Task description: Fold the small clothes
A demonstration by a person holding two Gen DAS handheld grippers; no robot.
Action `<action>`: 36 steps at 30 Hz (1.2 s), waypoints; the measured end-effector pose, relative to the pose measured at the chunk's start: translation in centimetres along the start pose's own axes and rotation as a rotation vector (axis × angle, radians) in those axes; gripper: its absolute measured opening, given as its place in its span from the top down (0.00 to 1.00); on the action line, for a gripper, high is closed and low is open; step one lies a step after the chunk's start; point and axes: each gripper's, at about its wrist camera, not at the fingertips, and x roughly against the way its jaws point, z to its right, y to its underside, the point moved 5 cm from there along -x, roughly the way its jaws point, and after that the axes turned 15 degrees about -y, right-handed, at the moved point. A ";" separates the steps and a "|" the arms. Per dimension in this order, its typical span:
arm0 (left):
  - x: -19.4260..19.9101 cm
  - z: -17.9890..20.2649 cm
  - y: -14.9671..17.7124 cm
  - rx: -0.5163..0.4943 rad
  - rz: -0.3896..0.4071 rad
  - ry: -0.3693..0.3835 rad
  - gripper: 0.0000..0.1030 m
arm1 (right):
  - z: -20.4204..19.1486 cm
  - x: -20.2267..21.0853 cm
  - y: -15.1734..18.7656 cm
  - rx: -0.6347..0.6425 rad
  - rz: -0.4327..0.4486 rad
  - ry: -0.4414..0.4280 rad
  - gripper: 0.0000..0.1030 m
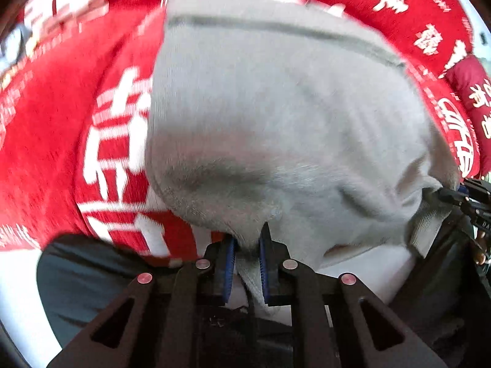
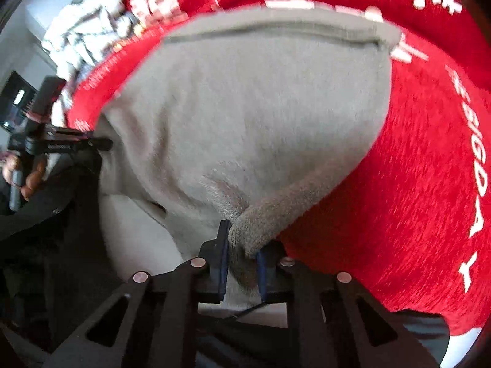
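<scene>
A small grey garment (image 1: 276, 116) lies spread over a red cloth with white lettering (image 1: 55, 128); a dark seam runs along its far edge. My left gripper (image 1: 248, 245) is shut on the garment's near left corner and lifts it a little. My right gripper (image 2: 242, 245) is shut on the near right corner of the grey garment (image 2: 245, 116), pinching its thick hem. The right gripper also shows at the right edge of the left wrist view (image 1: 442, 193), and the left gripper at the left of the right wrist view (image 2: 104, 144). Both views are motion-blurred.
The red lettered cloth (image 2: 429, 168) covers the work surface. A white surface (image 2: 138, 239) shows under the garment's near edge. A dark cloth (image 1: 76, 276) lies at the near left. A pale plaid bundle (image 2: 83, 40) sits far left.
</scene>
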 end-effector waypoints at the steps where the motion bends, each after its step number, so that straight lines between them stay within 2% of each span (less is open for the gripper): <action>1: 0.8 0.3 -0.1 -0.009 0.037 -0.003 0.85 | -0.2 0.5 -0.2 0.010 0.023 -0.005 0.84; 4: 2.5 1.0 0.0 -0.036 0.131 -0.008 0.85 | -0.5 1.6 -0.7 0.033 0.071 -0.002 0.85; 7: 3.1 1.2 -0.7 -0.036 0.179 -0.006 0.85 | -0.3 2.6 -1.7 0.047 0.117 -0.005 0.85; 11: 3.6 0.0 -3.8 0.023 0.236 0.025 0.85 | 0.4 4.6 -4.2 0.027 0.232 -0.041 0.85; 13: 2.6 -1.8 -5.8 0.071 0.249 0.045 0.85 | 1.4 5.0 -5.8 -0.009 0.281 -0.054 0.85; 14: 2.3 -2.5 -7.7 0.112 0.238 0.060 0.85 | 1.9 5.0 -6.8 -0.034 0.307 -0.057 0.85; 17: -0.3 -3.9 -10.0 0.214 0.168 0.106 0.85 | 4.6 4.5 -9.1 -0.141 0.347 -0.098 0.85; 20: -3.6 -4.8 -10.6 0.278 0.087 0.125 0.85 | 8.1 3.0 -9.9 -0.283 0.335 -0.092 0.81; 23: -3.7 -5.0 -10.4 0.296 0.111 0.151 0.84 | 10.6 1.4 -9.2 -0.392 0.300 -0.116 0.79; 25: -3.5 -4.9 -10.0 0.280 0.120 0.154 0.78 | 10.6 1.4 -8.2 -0.406 0.297 -0.154 0.72; 26: -3.5 -4.8 -9.8 0.272 0.119 0.160 0.71 | 10.4 1.6 -7.8 -0.400 0.301 -0.173 0.60; 27: -3.4 -4.7 -9.6 0.268 0.118 0.163 0.66 | 9.9 1.9 -7.4 -0.389 0.300 -0.185 0.53; 28: -3.3 -4.6 -9.4 0.264 0.119 0.175 0.51 | 9.4 2.1 -7.0 -0.373 0.298 -0.195 0.41; 29: -3.1 -4.3 -9.2 0.260 0.121 0.198 0.35 | 8.6 2.4 -6.5 -0.350 0.298 -0.201 0.34; 31: -2.6 -3.5 -8.8 0.250 0.124 0.219 0.23 | 7.5 2.3 -5.4 -0.318 0.270 -0.203 0.32; 36: -2.2 -0.5 -7.7 0.125 0.138 0.154 0.22 | 6.0 -0.9 -3.1 -0.247 0.119 -0.170 0.32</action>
